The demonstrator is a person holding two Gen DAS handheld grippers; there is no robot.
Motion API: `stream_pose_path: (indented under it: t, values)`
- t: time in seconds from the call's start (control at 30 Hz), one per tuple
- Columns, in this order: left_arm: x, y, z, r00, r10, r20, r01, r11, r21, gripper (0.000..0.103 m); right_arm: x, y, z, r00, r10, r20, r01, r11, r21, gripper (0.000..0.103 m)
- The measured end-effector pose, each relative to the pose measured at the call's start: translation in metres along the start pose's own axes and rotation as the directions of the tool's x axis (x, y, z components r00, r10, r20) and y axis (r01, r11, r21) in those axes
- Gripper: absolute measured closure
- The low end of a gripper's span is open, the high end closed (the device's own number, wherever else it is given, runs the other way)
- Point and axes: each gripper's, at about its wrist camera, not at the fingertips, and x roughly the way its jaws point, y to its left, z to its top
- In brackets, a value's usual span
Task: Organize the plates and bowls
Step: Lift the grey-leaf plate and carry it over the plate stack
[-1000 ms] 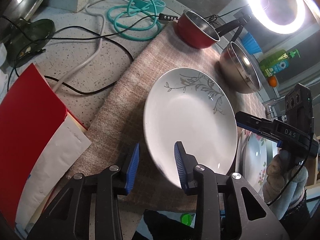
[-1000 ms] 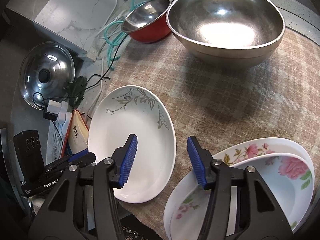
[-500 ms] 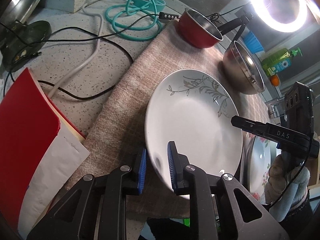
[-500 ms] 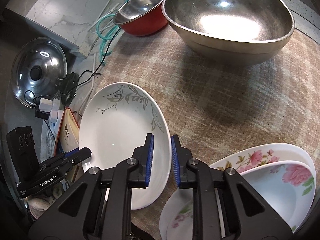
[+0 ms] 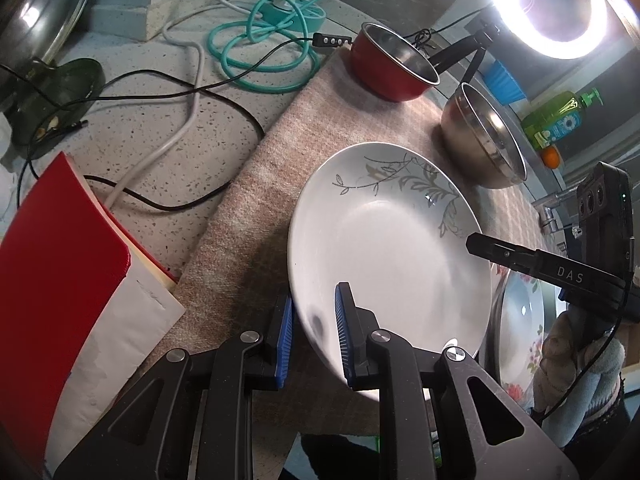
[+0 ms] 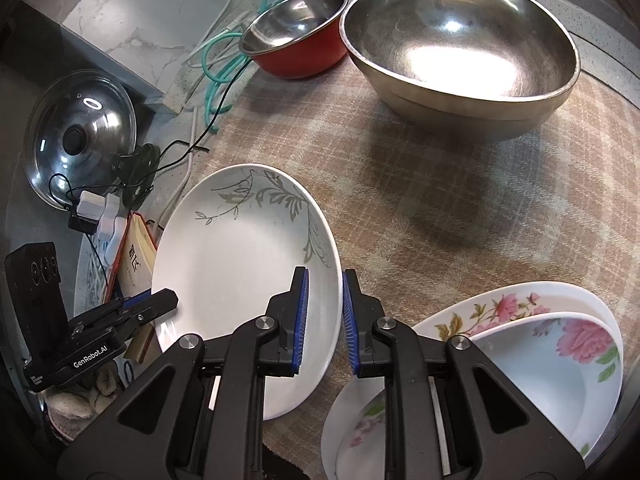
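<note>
A white plate with a grey leaf pattern is over the checked cloth, tilted. My left gripper is shut on its near rim. My right gripper is shut on the opposite rim; it also shows in the left wrist view. The left gripper also shows in the right wrist view. A stack of floral plates lies just right of the white plate. A large steel bowl and a red bowl stand at the cloth's far side.
Cables and a teal hose lie on the speckled counter left of the cloth. A red book sits at the near left. A pot lid leans at the far left. A ring light and soap bottle stand beyond the bowls.
Both grippers closed from open onto opposite rims of the white plate. The plate has tilted and risen slightly off the cloth.
</note>
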Motion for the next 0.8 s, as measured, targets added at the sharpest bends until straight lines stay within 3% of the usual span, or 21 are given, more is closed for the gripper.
stream_pose_path:
  t: [0.33, 0.8]
  values:
    - [-0.02, -0.013, 0.005, 0.999, -0.026, 0.037, 0.025, 0.999, 0.024, 0.085, -0.029, 0.0, -0.007, 0.999, 0.023, 0.046, -0.023, 1.0, 0.006, 0.086]
    - [-0.025, -0.062, 0.005, 0.994, -0.102, 0.027, 0.097, 0.985, 0.142, 0.085, -0.088, -0.026, -0.036, 0.991, -0.006, 0.132, -0.005, 0.997, 0.081, 0.086]
